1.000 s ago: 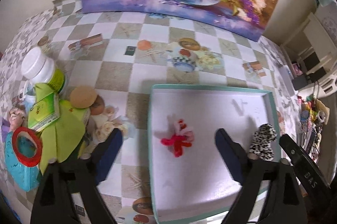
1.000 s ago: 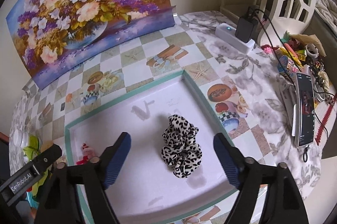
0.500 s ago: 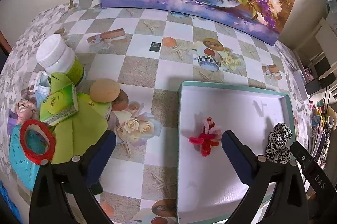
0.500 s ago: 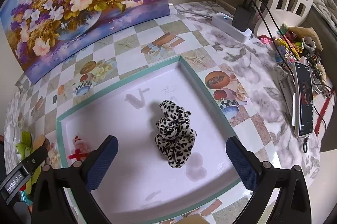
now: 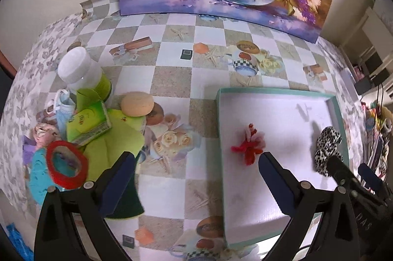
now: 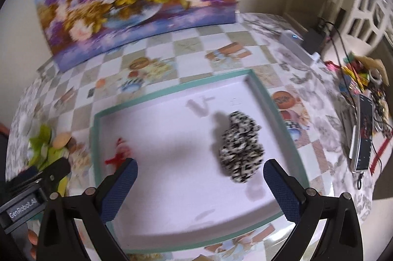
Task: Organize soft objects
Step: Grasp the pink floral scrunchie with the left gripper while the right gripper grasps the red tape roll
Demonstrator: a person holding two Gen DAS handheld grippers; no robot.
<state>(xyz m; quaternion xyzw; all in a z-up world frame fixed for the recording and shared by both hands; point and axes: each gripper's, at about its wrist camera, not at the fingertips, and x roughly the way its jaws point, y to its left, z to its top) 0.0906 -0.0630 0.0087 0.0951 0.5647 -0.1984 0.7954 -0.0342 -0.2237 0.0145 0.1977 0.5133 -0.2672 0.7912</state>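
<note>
Loosely bunched scrunchie (image 6: 242,150), leopard print (black-and-white)

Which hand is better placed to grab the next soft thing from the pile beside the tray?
Left. The left claw is open with one finger beside the pile's green cloth; the right claw, also open, hangs over the tray.

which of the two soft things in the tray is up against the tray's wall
The leopard-print scrunchie, lying by the right wall of the teal-rimmed tray. The red hair tie lies on open floor nearer the left wall.
</note>
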